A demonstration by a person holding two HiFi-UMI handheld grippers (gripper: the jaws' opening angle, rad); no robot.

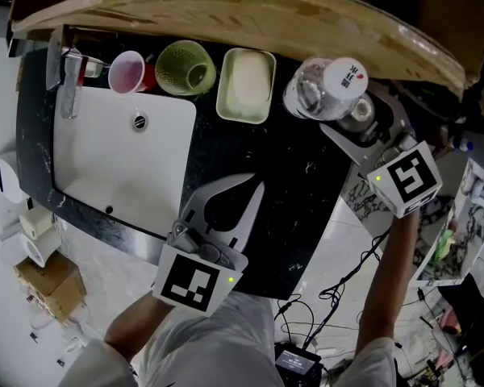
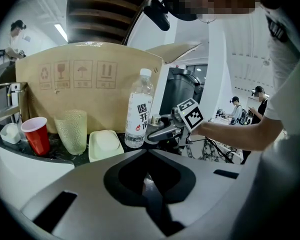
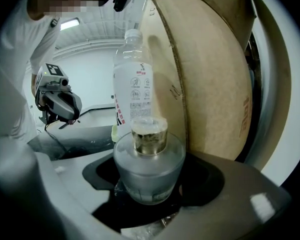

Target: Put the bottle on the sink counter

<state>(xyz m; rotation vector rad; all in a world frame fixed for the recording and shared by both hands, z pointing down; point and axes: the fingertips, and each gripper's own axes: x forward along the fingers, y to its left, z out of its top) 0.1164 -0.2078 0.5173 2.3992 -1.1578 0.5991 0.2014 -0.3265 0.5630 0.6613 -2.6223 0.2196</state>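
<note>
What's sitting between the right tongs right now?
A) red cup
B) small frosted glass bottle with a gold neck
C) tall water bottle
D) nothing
B: the right gripper view shows the small frosted glass bottle lodged between the right tongs, while the tall water bottle stands farther back, outside them.

The grey left hand-held gripper (image 1: pixel 254 186) and right hand-held gripper (image 1: pixel 352 114) were each capped by a black-marked white cube (image 1: pixel 195 282); a white shirt (image 1: pixel 218 337) was worn.
</note>
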